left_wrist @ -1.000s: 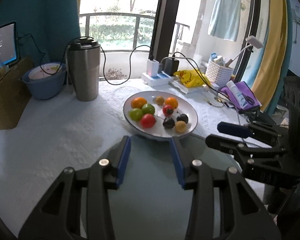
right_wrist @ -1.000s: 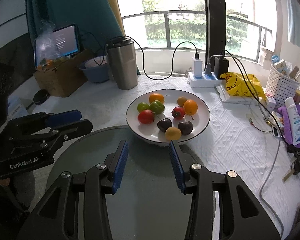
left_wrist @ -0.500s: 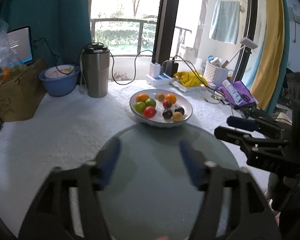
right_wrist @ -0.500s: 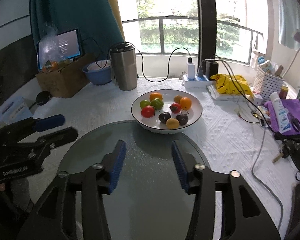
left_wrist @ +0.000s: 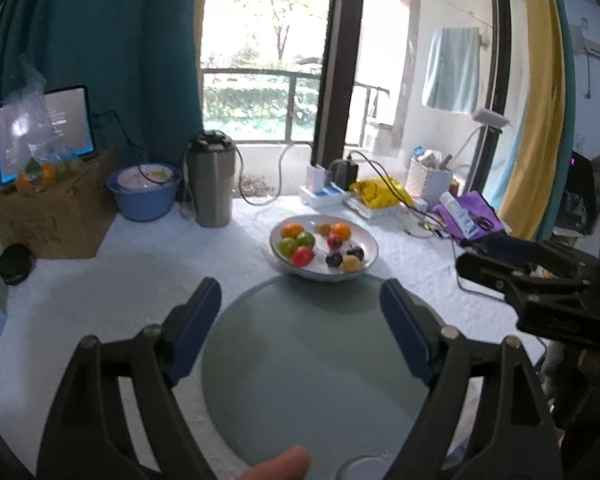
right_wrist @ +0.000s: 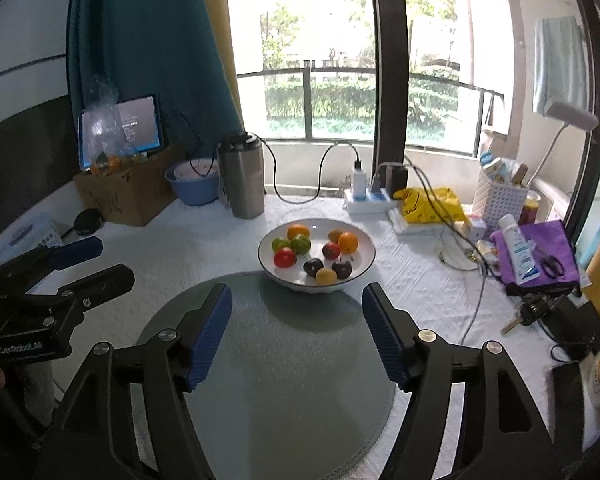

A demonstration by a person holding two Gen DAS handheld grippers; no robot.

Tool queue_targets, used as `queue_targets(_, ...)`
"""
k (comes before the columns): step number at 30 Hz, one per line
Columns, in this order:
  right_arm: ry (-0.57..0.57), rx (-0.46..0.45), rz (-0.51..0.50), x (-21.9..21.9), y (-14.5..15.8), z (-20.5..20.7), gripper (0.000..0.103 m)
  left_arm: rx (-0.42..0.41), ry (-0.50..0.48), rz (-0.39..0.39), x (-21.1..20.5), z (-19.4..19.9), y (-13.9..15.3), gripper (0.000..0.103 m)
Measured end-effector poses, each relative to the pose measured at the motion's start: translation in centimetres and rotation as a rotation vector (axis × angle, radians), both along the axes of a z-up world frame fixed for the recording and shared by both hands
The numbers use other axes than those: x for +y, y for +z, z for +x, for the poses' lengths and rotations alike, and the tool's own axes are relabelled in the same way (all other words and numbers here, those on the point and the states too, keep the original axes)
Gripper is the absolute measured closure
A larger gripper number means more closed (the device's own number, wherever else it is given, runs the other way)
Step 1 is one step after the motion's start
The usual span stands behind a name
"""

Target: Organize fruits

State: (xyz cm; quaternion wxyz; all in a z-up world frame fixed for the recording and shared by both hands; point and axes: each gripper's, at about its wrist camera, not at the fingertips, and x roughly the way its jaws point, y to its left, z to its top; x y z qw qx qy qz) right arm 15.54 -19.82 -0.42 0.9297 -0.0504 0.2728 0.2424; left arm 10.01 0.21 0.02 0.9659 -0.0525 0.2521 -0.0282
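Both grippers hang over the near edge of the worktop with nothing between their blue pads: the left gripper [left_wrist: 300,312] has its jaws spread wide and they have just been opening, and the right gripper [right_wrist: 296,320] is spread too, a touch less, also just opening, equally empty. Directly beneath both sits a round grey-green mat [right_wrist: 268,368], bare, and my read is that it is the landing spot, laid close to hand so fruit can be sorted onto it. Just past the fingertips, touching the mat's far edge, is the white bowl [right_wrist: 360,268], and all the fruit is in it: oranges [right_wrist: 348,242] at the back, green ones [right_wrist: 301,245] and a red tomato [right_wrist: 285,258] toward the left gripper's side, dark cherries [right_wrist: 342,269] and a small yellow fruit [right_wrist: 326,276] nearest. Nothing has been lifted out, so the sorting looks barely begun; the open jaws suit a first reach forward and down. Underneath, a white textured cloth [right_wrist: 204,248] covers the worktop. Farther on, a steel tumbler [right_wrist: 242,178] stands ahead and left, a blue basin [right_wrist: 192,186] and cardboard box [right_wrist: 128,194] beyond it, a tablet [right_wrist: 120,130] propped behind. Ahead and right lie a power strip [right_wrist: 366,200], a yellow bag [right_wrist: 428,200], a white basket [right_wrist: 498,196] and purple cloth [right_wrist: 536,250]. Behind everything, a bright balcony window and teal curtain [right_wrist: 148,52].
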Motion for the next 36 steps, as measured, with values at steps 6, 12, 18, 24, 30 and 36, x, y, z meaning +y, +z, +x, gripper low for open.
queue_targets(6,-0.017,-0.048,0.002,-0.3,2.2,-1.4,0.029,-0.073,0.023,0.004,0.4,-1.7,2.1,0.02)
queue_targets(12,-0.037,-0.089,0.009,-0.8,4.2,-3.0,0.029,-0.123,0.057,0.033,0.5,-3.1,3.9,0.02)
queue_targets(18,-0.044,-0.125,0.01,-1.2,5.6,-4.2,0.028,-0.15,0.097,0.049,1.2,-3.9,5.3,0.02)
queue_targets(24,-0.059,-0.157,0.02,-1.6,7.0,-5.0,0.019,-0.18,0.128,0.047,1.8,-4.5,6.3,0.019)
queue_targets(30,-0.057,-0.15,0.037,-2.0,7.4,-5.0,0.016,-0.162,0.119,0.033,2.4,-4.3,6.6,0.018)
queue_targets(36,-0.095,-0.158,0.034,-2.9,7.8,-5.2,0.015,-0.161,0.14,0.068,2.3,-4.4,6.4,0.018)
